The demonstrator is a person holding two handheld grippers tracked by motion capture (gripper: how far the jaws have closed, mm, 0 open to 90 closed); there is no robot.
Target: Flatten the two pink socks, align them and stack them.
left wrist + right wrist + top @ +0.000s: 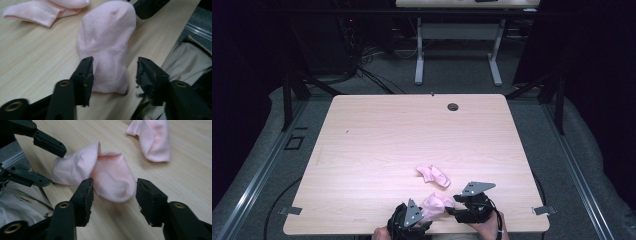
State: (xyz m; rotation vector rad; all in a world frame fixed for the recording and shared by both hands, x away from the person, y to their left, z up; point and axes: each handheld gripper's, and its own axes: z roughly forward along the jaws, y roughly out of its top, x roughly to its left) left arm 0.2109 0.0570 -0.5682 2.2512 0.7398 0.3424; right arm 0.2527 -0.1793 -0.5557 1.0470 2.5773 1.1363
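A small pink sock (434,204) lies rumpled at the table's near edge, between my two grippers. My left gripper (424,214) comes at one end of it; in the left gripper view the sock (107,45) sits between the jaws (113,72), one jaw against the fabric and the other a gap away. My right gripper (450,208) faces the other end: the rounded toe (112,182) lies between its jaws (113,192), which stand apart without pinching it. A second pink sock (433,175) lies flat a little farther in.
The light wooden table (412,130) has a round cable hole (453,106) near its far edge. The person's beige trousers (185,60) show just past the near edge. Another desk's legs (419,60) stand on the grey floor beyond.
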